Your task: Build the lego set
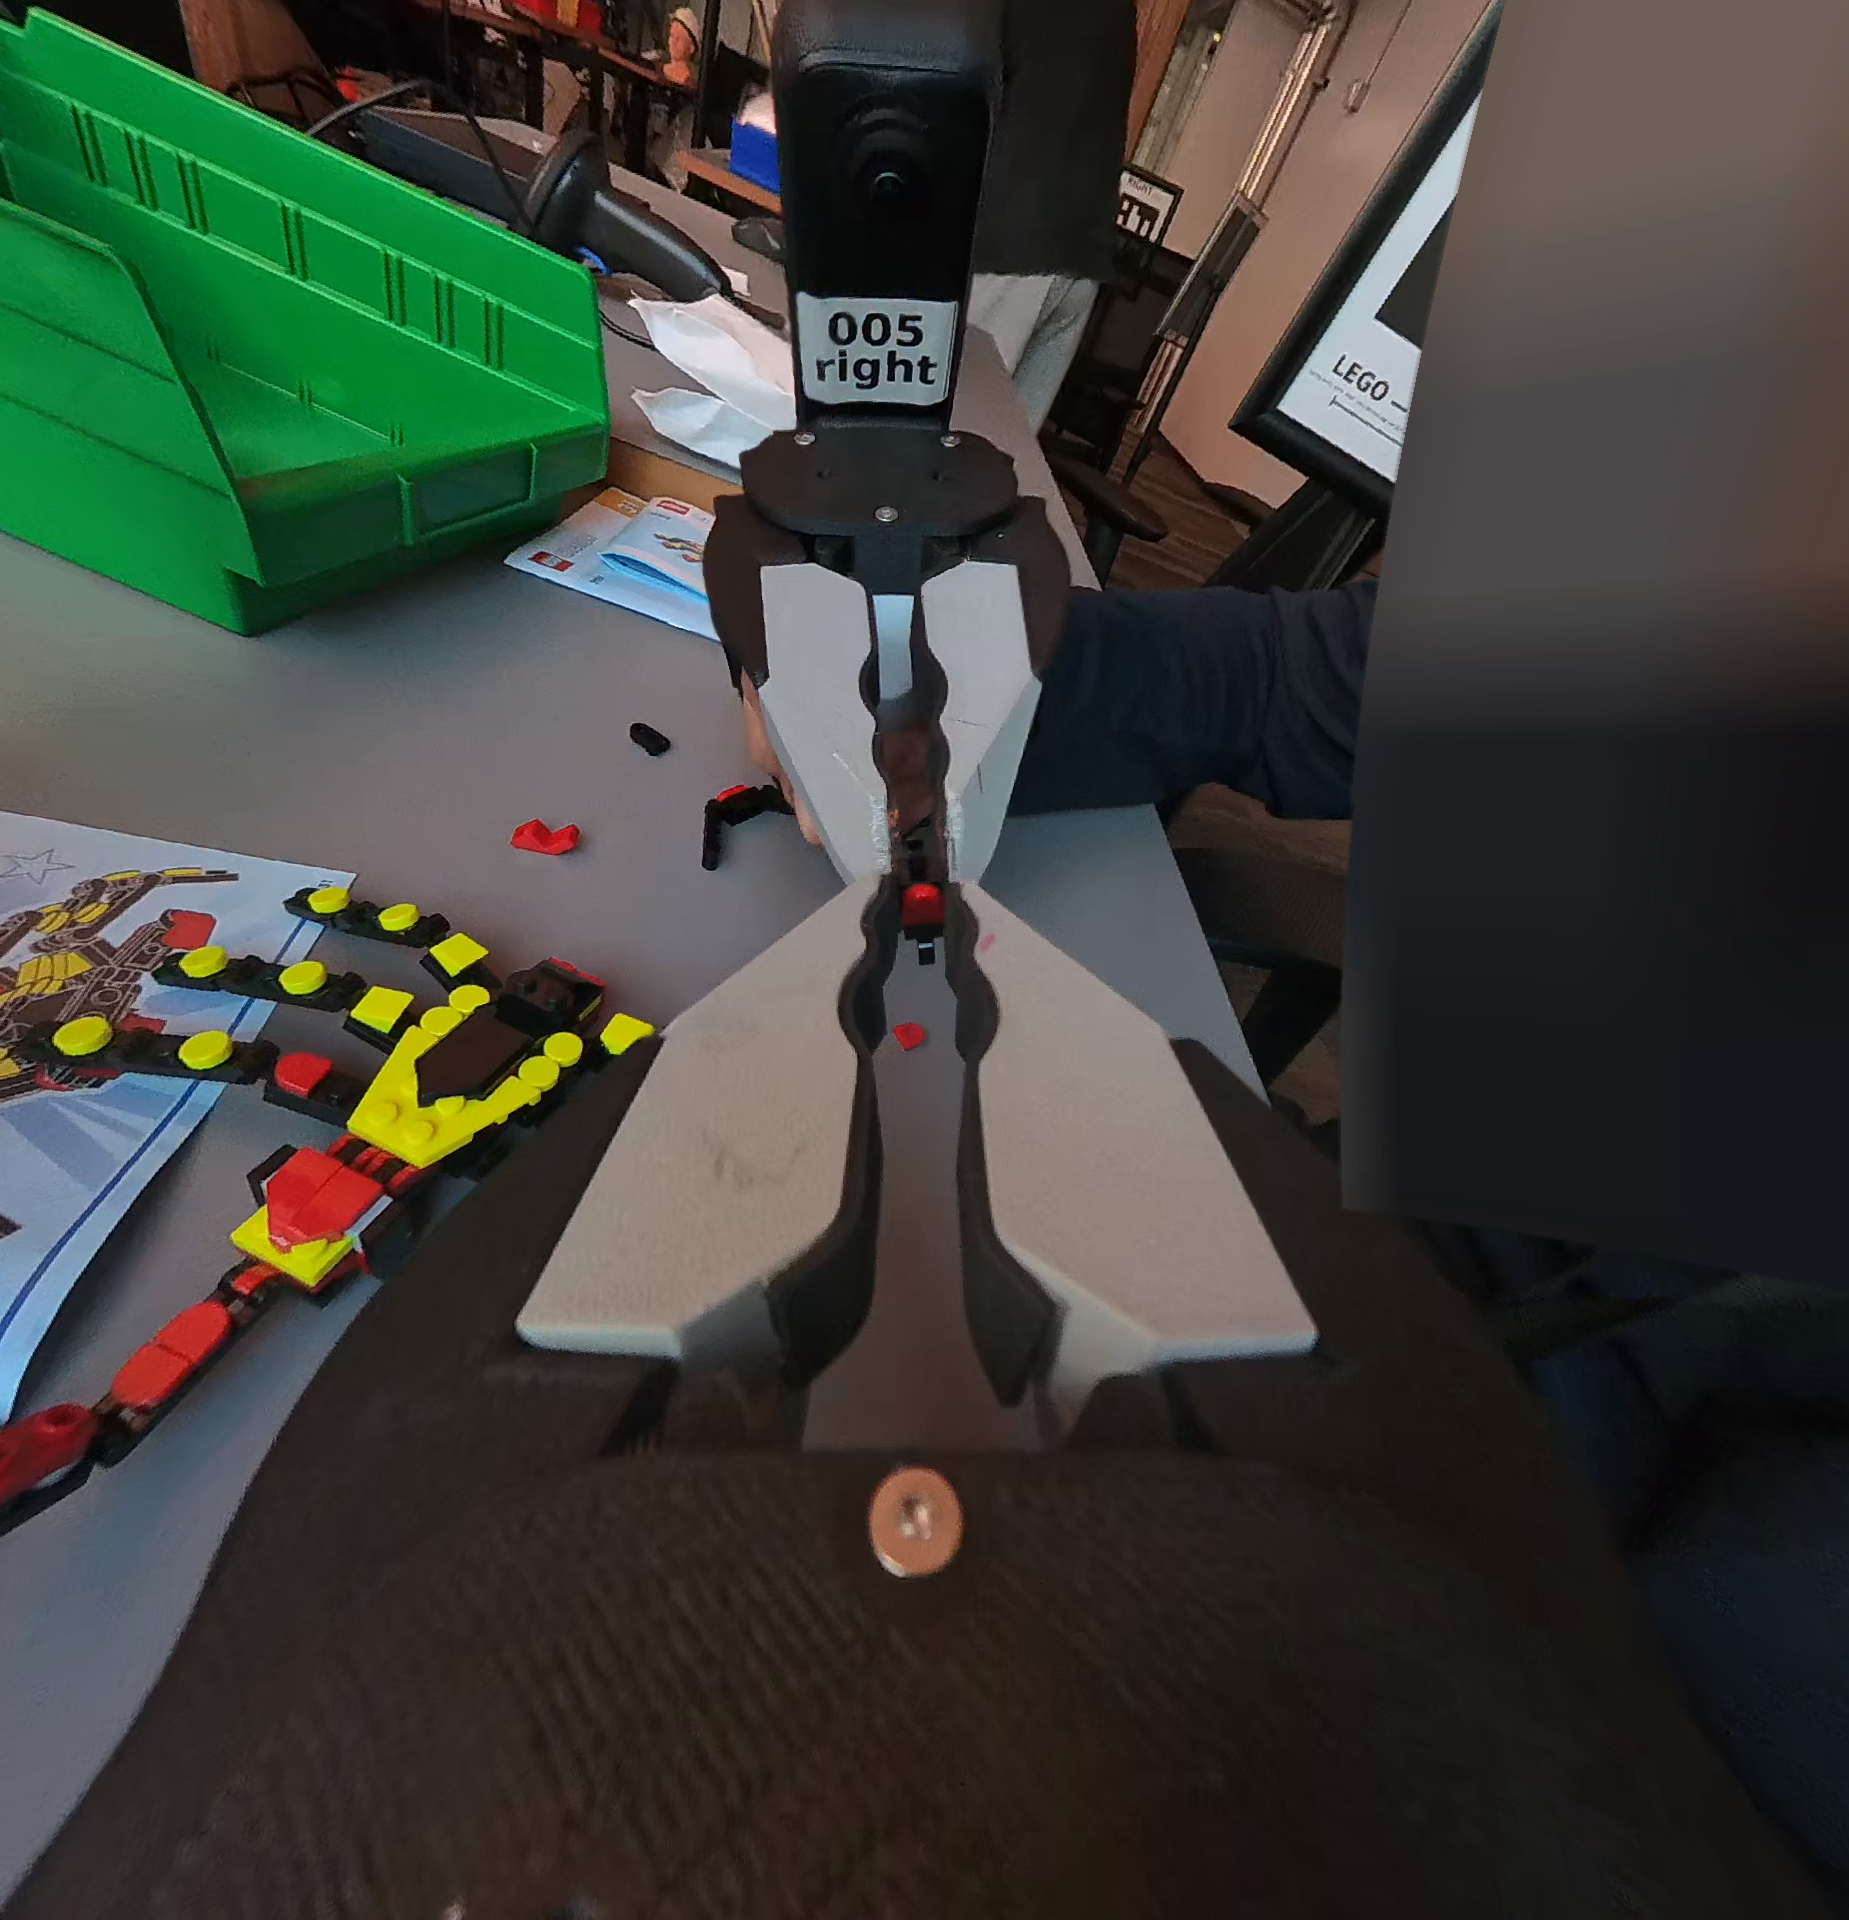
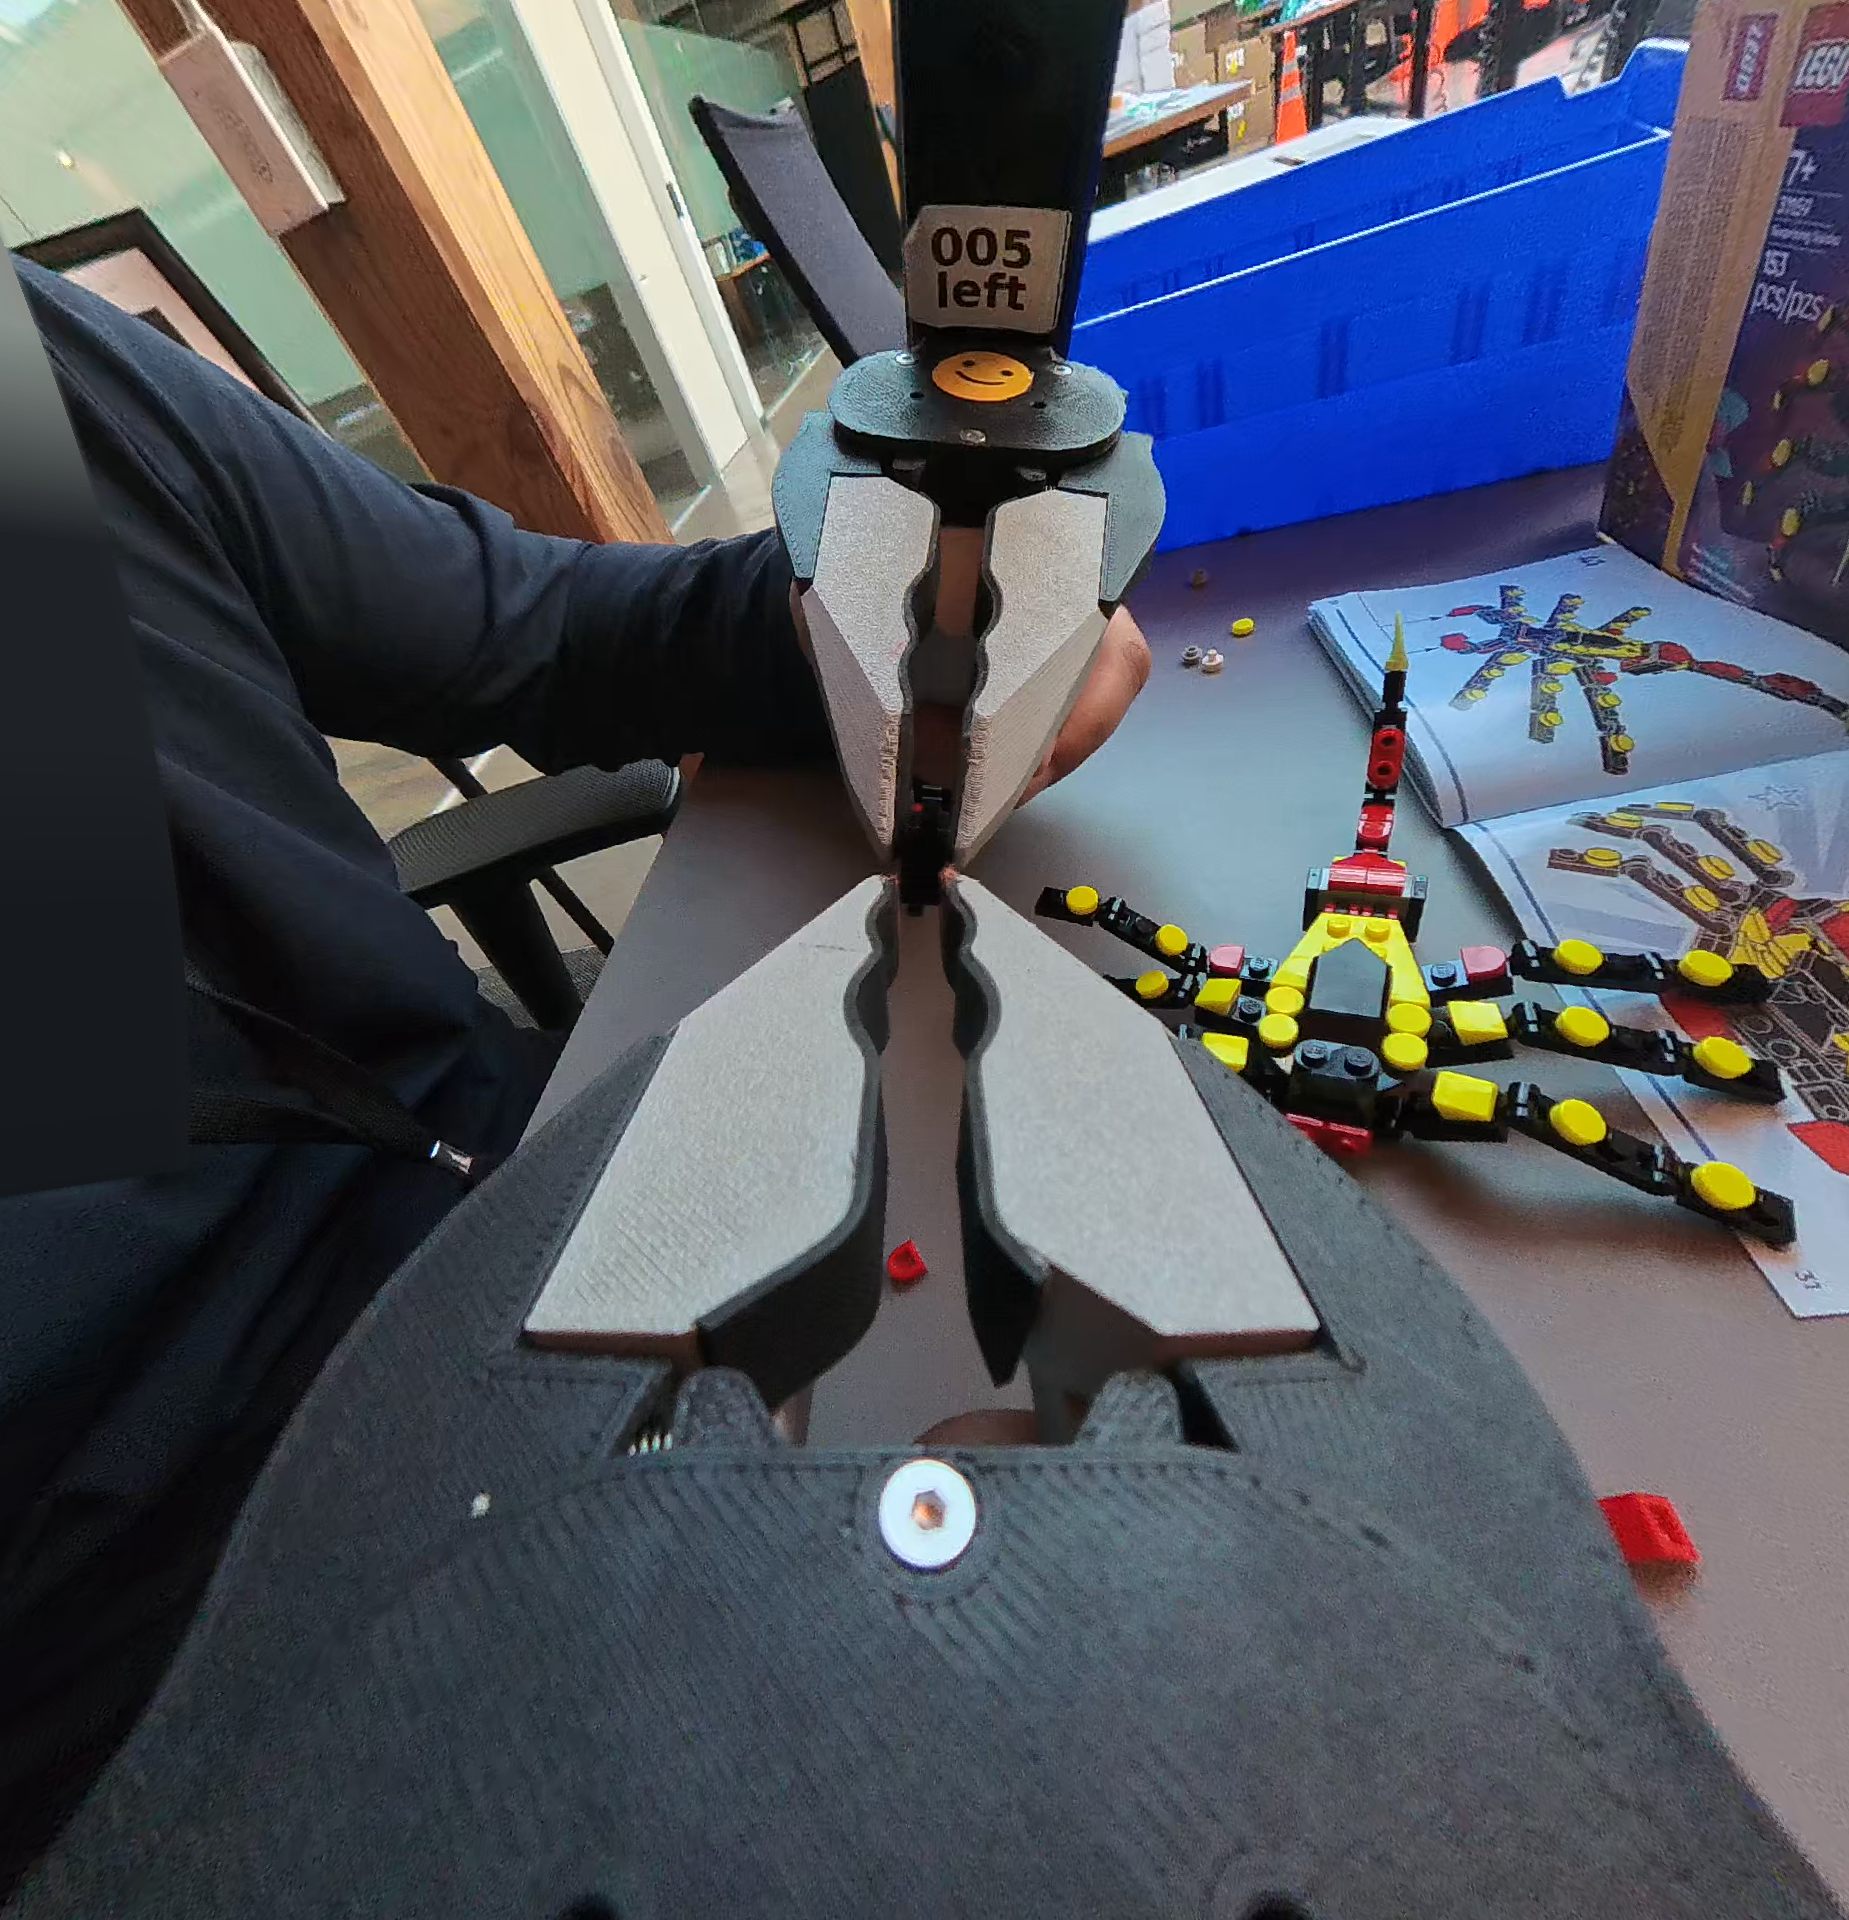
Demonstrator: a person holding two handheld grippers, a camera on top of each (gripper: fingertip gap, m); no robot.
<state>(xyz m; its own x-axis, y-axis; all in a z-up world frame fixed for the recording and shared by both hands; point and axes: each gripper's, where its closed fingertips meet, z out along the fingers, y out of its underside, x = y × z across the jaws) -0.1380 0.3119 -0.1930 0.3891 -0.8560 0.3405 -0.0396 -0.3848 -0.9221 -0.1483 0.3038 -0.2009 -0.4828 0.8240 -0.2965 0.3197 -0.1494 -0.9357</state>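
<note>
A green bin [image 1: 276, 343] is being seen at far left of the left wrist view, with the black-and-yellow lego spider [image 1: 400, 1081] lying on the grey table [image 1: 400, 727] partly over an instruction sheet [image 1: 89, 1039]. At centre, a small red-and-black lego piece [image 1: 921, 914] is being pinched tip to tip by the left gripper [image 1: 915, 914] and the right gripper [image 1: 912, 847], both closed on it. A loose red piece [image 1: 908, 1035] is lying underneath.
</note>
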